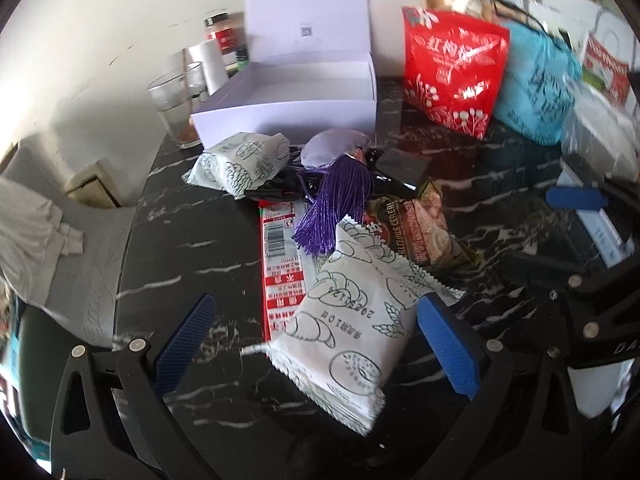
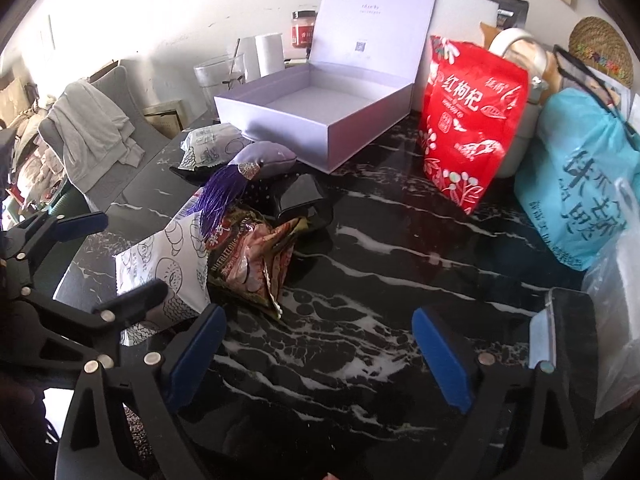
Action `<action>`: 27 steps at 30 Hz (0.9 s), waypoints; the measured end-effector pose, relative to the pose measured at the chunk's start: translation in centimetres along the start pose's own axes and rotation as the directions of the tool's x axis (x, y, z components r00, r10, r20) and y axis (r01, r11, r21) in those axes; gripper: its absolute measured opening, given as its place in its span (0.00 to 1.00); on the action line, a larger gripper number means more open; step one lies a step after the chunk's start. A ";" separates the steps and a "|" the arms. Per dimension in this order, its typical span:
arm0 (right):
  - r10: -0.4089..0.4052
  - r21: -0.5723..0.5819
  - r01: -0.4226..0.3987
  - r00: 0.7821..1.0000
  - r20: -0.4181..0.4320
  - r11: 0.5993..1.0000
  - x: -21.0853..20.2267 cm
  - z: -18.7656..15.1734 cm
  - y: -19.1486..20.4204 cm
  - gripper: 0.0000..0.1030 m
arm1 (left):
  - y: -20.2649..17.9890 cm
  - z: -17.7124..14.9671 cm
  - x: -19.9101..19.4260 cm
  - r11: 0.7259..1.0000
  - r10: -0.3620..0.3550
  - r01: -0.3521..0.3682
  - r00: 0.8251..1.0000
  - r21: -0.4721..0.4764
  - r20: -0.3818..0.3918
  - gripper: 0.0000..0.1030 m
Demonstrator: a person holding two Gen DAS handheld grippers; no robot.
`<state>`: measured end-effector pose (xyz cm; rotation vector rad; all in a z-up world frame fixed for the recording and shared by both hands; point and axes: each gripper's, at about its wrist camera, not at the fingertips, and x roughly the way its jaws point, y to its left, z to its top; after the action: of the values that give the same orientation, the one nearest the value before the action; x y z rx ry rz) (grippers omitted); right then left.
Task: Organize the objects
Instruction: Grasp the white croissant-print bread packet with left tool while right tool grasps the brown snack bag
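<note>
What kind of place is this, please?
Probably a home dining or kitchen table: a black marble-look tabletop crowded with snack packets, a drinking glass, and a chair with clothes beside it.

left gripper spread wide, pointing forward and down; right gripper likewise wide apart, gripping nothing

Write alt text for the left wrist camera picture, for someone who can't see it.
The open left gripper straddles a white snack packet on a black marble table. Beyond lie a purple tassel, a brown cereal packet, a second white packet and an open, empty white box, with a red bag to its right.
</note>
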<state>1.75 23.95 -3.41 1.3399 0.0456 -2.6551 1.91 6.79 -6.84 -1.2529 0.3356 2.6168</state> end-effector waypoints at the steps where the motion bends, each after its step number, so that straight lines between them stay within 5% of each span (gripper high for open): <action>1: 0.006 0.000 -0.006 1.000 -0.004 1.000 0.2 0.1 0.0 0.92 | 0.0 0.1 0.2 1.000 -0.011 0.011 1.000 0.008 -0.001 0.98; 12: 0.102 -0.021 -0.104 0.993 -0.057 0.994 3.3 2.3 0.9 0.88 | 2.9 -0.3 2.6 0.988 -0.151 0.149 0.988 -0.050 -0.041 0.93; 27: 0.151 -0.043 -0.157 0.982 -0.116 0.987 7.9 3.9 4.3 0.88 | 7.3 -2.1 1.6 0.990 -0.061 0.049 0.995 -0.135 -0.085 0.92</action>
<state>-5.19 18.21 -7.19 1.4140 0.0236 -2.4334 0.36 -0.62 -8.60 -1.4028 0.1417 2.5791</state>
